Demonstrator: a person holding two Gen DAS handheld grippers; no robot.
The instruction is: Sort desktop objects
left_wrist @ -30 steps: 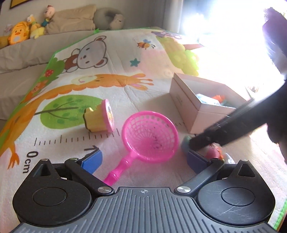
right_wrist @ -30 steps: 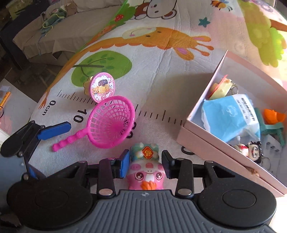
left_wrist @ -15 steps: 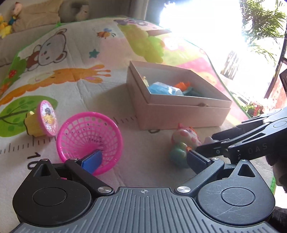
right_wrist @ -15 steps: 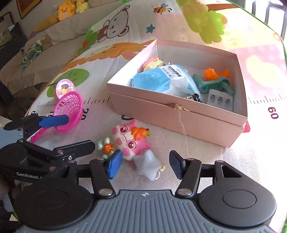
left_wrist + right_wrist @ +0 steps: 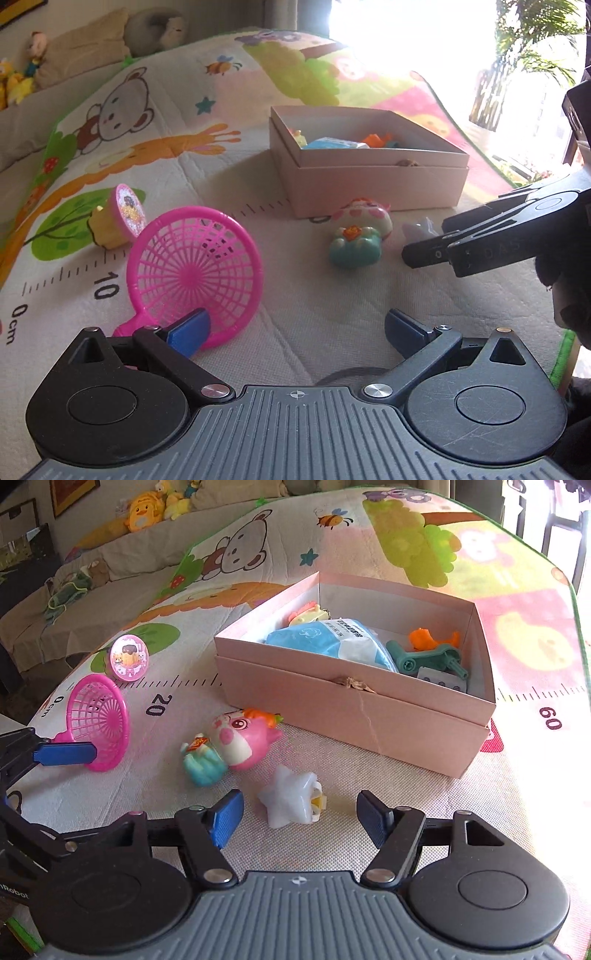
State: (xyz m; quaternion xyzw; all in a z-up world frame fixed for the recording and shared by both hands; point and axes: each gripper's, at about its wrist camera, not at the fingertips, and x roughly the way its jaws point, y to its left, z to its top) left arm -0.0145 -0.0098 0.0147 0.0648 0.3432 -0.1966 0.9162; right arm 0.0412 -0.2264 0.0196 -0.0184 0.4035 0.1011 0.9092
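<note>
Pink pig toy [image 5: 242, 742] lies free near box [image 5: 354, 705]; right gripper [image 5: 299, 819] just opened, jaws apart, likely releasing it short; left gripper [image 5: 295, 328] agape, empty.

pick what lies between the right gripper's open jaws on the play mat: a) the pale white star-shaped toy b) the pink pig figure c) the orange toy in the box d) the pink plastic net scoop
a: in the right wrist view the pale white star-shaped toy lies on the mat between the open jaws of the right gripper, untouched by either pad.
</note>
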